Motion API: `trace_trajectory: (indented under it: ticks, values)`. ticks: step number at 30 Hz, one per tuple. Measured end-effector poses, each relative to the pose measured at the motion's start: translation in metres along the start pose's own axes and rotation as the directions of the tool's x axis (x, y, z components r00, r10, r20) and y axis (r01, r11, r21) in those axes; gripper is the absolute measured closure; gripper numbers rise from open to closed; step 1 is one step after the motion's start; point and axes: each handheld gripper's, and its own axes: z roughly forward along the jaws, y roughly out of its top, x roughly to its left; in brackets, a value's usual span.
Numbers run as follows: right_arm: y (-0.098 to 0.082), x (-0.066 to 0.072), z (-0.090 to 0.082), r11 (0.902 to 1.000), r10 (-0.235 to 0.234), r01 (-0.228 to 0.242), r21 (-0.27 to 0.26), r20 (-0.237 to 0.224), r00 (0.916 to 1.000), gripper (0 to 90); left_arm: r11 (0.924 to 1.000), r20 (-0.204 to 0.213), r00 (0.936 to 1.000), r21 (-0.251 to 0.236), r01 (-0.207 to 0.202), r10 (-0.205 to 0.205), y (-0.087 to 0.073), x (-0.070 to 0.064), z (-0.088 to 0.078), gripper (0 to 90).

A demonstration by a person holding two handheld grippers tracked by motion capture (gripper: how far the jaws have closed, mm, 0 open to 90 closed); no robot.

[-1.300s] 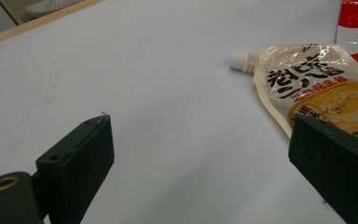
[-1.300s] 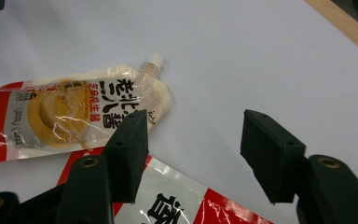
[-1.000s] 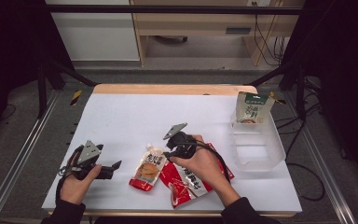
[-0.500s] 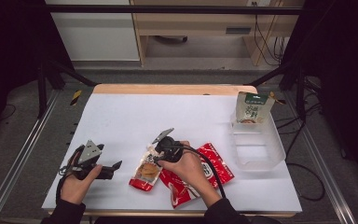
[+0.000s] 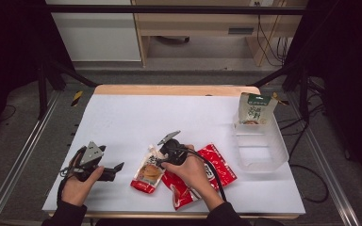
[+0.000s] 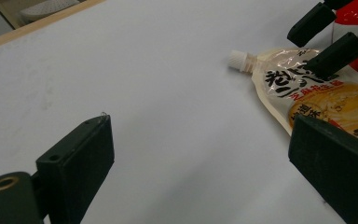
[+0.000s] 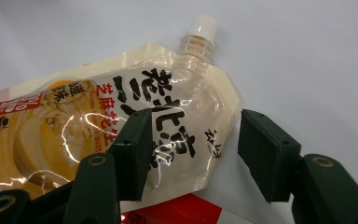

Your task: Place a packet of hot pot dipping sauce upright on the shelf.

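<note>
Spouted sauce pouch point(image 7: 121, 126) lies flat on worktop point(image 5: 122, 122), overlapping red packets point(image 5: 217, 165). Right hand-held gripper point(image 7: 191, 149), jaws apart, straddles its edge unclamped. Judged soft, glossy, slippery; grip near stiff spout

A lab: black frame point(image 5: 179, 9), floor cables point(image 5: 311, 183), white-covered table point(image 5: 136, 117).
</note>
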Motion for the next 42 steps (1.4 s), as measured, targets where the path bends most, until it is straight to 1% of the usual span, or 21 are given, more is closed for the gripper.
trace_trajectory:
  ticks: [4,10,11,12,13,14,15,16,18,19,22,23,24,26,30,32,34,38,39,41,42]
  values:
    - [-0.002,-0.001,0.001,0.9998,0.018,-0.018,0.001,-0.007,0.9998,45.4,1.0000,0.001,1.0000,0.002,-0.001,0.001,0.000,-0.001,0.000,6.9]
    - [-0.003,0.000,0.002,0.9994,0.035,-0.035,0.004,-0.019,0.9992,50.7,0.9999,0.002,1.0000,0.010,-0.007,0.007,0.000,-0.001,0.002,6.9]
    - [-0.003,0.000,0.002,0.9996,0.029,-0.029,0.001,-0.018,0.9994,53.5,0.9999,0.001,1.0000,0.009,-0.008,0.008,0.000,-0.002,0.002,6.9]
    - [-0.004,0.001,0.001,0.9997,0.026,-0.026,0.002,-0.002,0.9997,56.8,0.9999,0.003,1.0000,0.010,-0.009,0.009,0.000,-0.002,0.002,6.9]
    - [-0.005,0.001,0.001,0.9997,0.022,-0.022,-0.003,0.000,0.9998,59.5,0.9999,0.003,0.9999,0.010,-0.011,0.011,0.000,-0.002,0.002,6.9]
    - [-0.006,0.002,0.001,0.9996,0.028,-0.028,-0.007,0.003,0.9996,63.3,0.9999,0.003,0.9999,0.011,-0.012,0.012,0.001,-0.003,0.003,6.9]
    - [-0.007,0.002,0.000,0.9997,0.021,-0.020,-0.010,0.012,0.9997,67.5,0.9999,0.004,0.9999,0.011,-0.012,0.012,0.001,-0.003,0.003,6.9]
    - [-0.008,0.004,0.000,0.9996,0.023,-0.023,-0.015,0.011,0.9997,71.0,0.9998,0.005,0.9999,0.012,-0.013,0.013,0.001,-0.003,0.003,6.9]
    - [-0.008,0.005,-0.001,0.9999,0.011,-0.011,-0.013,0.009,0.9999,77.7,0.9998,0.004,0.9999,0.013,-0.016,0.016,0.001,-0.004,0.003,6.9]
    - [-0.008,0.006,-0.001,0.9997,0.013,-0.013,-0.018,0.004,0.9999,79.7,0.9998,0.007,0.9998,0.013,-0.018,0.018,0.001,-0.004,0.003,6.9]
    - [-0.005,0.008,0.001,0.9999,0.005,-0.005,-0.015,0.005,1.0000,85.7,0.9996,0.009,0.9997,0.017,-0.022,0.022,0.001,-0.004,0.004,6.9]
    - [-0.004,0.009,0.001,0.9997,0.004,-0.004,-0.025,0.001,1.0000,86.5,0.9996,0.009,0.9997,0.016,-0.022,0.022,0.002,-0.004,0.004,6.9]
    - [-0.003,0.010,0.001,0.9995,-0.011,0.011,-0.028,0.010,0.9999,87.0,0.9997,0.011,0.9997,0.015,-0.022,0.022,0.002,-0.004,0.004,6.9]
    - [0.000,0.012,-0.002,0.9986,-0.025,0.026,-0.045,0.024,0.9994,87.7,0.9998,0.014,0.9997,0.012,-0.018,0.018,0.002,-0.003,0.004,6.9]
    - [0.004,0.015,-0.007,0.9958,-0.044,0.046,-0.079,0.025,0.9987,88.2,0.9999,0.018,0.9998,0.003,-0.011,0.011,0.002,-0.003,0.002,6.9]
    - [0.006,0.017,-0.009,0.9946,-0.058,0.060,-0.085,0.030,0.9979,88.4,1.0000,0.021,0.9997,0.000,-0.009,0.009,0.002,-0.002,0.002,7.0]
    - [0.009,0.018,-0.013,0.9922,-0.071,0.073,-0.101,0.024,0.9972,88.6,1.0000,0.024,0.9997,-0.004,-0.001,0.001,0.003,-0.001,0.001,7.2]
    - [0.018,0.022,-0.023,0.9845,-0.099,0.101,-0.143,0.021,0.9949,88.7,0.9996,0.032,0.9994,-0.025,0.013,-0.012,0.006,0.003,-0.004,7.3]
    - [0.021,0.023,-0.026,0.9822,-0.106,0.107,-0.154,0.017,0.9942,88.8,0.9996,0.032,0.9994,-0.025,0.013,-0.012,0.006,0.003,-0.004,7.4]
    - [0.025,0.025,-0.033,0.9771,-0.127,0.127,-0.171,0.014,0.9918,88.8,0.9993,0.020,0.9998,-0.035,0.008,-0.008,0.010,0.005,-0.010,7.4]
    - [0.027,0.026,-0.036,0.9744,-0.137,0.137,-0.178,0.012,0.9905,88.8,0.9990,0.023,0.9997,-0.044,0.008,-0.007,0.011,0.006,-0.012,7.5]
